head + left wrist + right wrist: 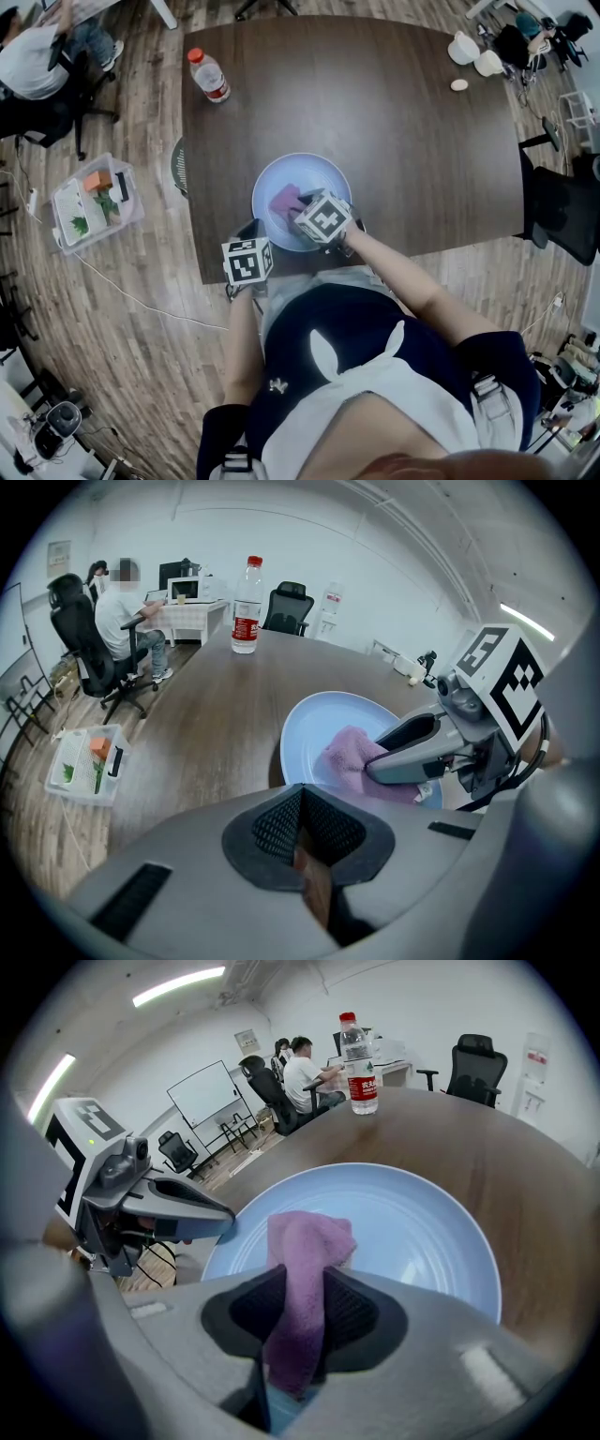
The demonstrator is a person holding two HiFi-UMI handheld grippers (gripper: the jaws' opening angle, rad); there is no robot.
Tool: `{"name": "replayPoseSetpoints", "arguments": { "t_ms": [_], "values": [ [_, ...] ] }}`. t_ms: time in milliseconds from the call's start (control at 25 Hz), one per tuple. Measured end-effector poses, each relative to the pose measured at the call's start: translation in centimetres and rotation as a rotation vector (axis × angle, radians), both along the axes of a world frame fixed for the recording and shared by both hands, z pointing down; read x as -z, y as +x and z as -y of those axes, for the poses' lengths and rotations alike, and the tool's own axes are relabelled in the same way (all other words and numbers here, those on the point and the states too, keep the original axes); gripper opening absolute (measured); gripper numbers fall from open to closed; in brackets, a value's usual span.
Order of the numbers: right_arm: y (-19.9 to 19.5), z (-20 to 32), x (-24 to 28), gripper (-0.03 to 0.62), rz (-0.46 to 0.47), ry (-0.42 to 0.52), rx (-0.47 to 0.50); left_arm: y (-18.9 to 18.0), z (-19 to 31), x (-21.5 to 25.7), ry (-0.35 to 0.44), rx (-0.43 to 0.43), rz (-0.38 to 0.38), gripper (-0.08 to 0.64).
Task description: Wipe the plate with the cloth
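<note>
Right gripper (298,1326) has its jaws clamped on a purple cloth (305,1241), whose free end lies on the pale blue plate (422,1232) near the front edge of the table (375,103). Left gripper (302,846), jaws closed together on nothing, sits just beside the plate's left rim; a water bottle (208,75) stands well apart

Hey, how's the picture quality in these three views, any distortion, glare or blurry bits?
Head view: heavy fisheye, the table bows at its edges, lighting even. Left gripper view: round frame with black corners; a mosaic patch covers the face of the seated person. Right gripper view: ceiling light strips blow out, the plate shows faint sheen, the cloth is sharp.
</note>
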State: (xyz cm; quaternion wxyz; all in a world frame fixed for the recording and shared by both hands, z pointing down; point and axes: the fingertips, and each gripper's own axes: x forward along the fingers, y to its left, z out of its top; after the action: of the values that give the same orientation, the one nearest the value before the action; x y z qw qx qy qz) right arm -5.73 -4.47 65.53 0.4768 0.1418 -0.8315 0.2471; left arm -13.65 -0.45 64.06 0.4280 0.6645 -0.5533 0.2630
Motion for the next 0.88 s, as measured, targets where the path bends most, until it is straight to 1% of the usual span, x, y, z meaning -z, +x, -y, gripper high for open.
{"name": "replayPoseSetpoints", "arguments": {
  "t_ms": [560,640,800,880],
  "values": [
    [3.7,4.0,-0.1,0.121,-0.040,0.029,-0.101,0.3,0.0,0.0,0.002,-0.002,0.001,0.003],
    [4.3,4.7,-0.2,0.121,-0.055,0.048,-0.111,0.3,0.0,-0.1,0.001,-0.003,0.001,0.003],
    [5.6,6.2,-0.4,0.121,-0.098,0.117,-0.118,0.2,0.0,-0.2,-0.001,-0.003,-0.001,0.003],
    [6.1,6.7,-0.5,0.121,-0.101,0.120,-0.122,0.2,0.0,-0.3,-0.004,0.002,0.000,0.003]
  ]
}}
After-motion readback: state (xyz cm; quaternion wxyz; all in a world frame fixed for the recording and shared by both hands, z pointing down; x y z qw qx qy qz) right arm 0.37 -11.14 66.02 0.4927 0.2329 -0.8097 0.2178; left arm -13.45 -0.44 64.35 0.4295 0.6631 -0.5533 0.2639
